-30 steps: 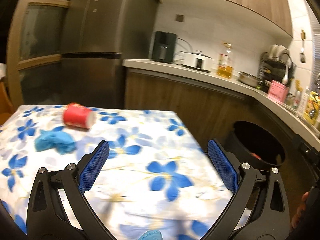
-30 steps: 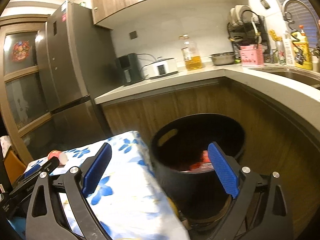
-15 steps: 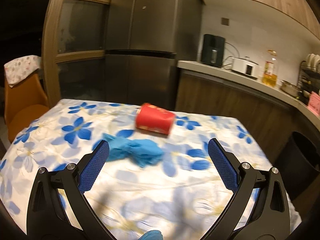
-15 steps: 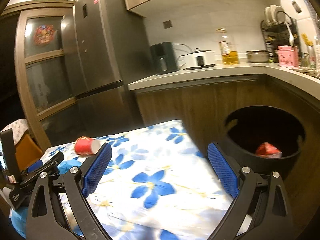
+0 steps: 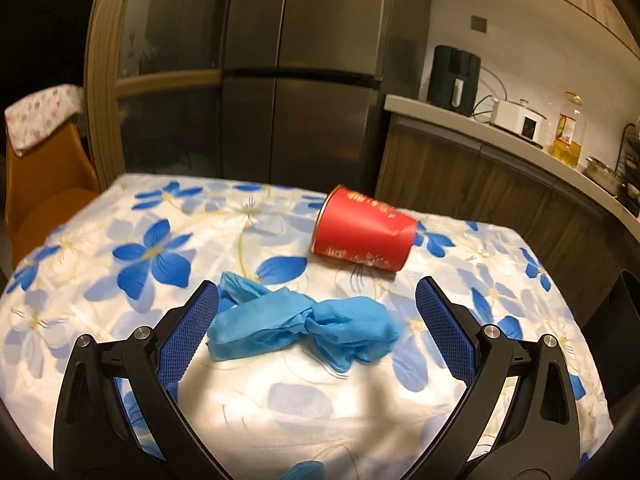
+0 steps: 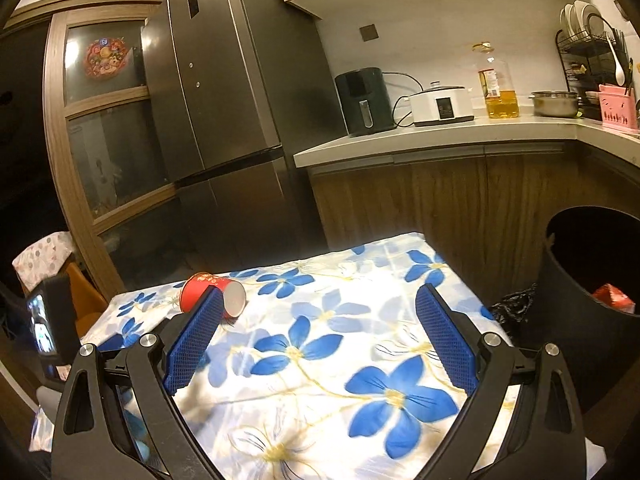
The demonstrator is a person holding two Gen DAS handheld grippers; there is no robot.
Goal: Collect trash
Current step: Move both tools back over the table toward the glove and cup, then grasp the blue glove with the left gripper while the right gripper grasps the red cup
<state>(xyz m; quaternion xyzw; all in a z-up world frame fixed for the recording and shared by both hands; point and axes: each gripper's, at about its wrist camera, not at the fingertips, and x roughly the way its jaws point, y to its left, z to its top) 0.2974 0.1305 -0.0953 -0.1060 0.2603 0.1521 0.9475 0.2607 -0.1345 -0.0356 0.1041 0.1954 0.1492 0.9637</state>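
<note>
my left gripper gapes wide around the crumpled blue glove at frame centre; red cup lies above it. my right gripper is wide, empty.

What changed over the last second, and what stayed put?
The left gripper swung left from the bin side and closed in on the blue gloves, now framed between its open fingers. The right gripper swung from the bin to the table. Red cup and gloves unmoved.
</note>
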